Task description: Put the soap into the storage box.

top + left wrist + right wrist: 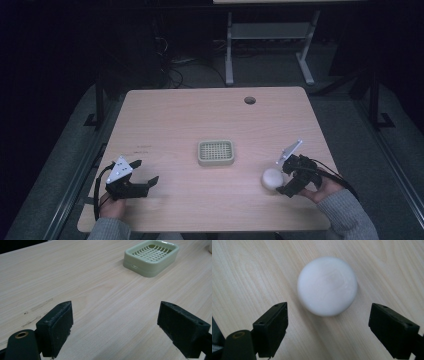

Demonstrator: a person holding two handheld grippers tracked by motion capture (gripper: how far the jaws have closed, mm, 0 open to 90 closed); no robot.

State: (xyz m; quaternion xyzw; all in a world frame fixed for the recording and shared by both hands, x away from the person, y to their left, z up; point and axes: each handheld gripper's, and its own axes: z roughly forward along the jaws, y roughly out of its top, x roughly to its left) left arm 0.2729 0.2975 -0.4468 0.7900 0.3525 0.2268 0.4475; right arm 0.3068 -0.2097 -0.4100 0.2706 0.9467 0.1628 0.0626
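Black jaws of the right tool point(328, 333) are standing wide apart on either side of a white soap bar point(327, 285) — nothing is touching it yet. In the high view the soap point(272, 178) is lying on the worktop point(210, 115) just beside the right tool point(285, 180), well apart from the pale green soap dish point(216, 152) at the middle.

Judging by its smooth, rounded, slightly glossy look, the soap is probably going to feel firm and light but slippery — inclined to squirt out of a pinch. Taking hold across its widest part, low and level, seems safest, squeezing gently so the pads are not denting it.

The left tool point(142, 175) is hovering over bare worktop with its jaws also apart, holding nothing; its own view is looking toward the dish point(151, 258).

How thick the soap is, and whether it is wet, is hard to tell. Dim light is swallowing the surroundings beyond the worktop.
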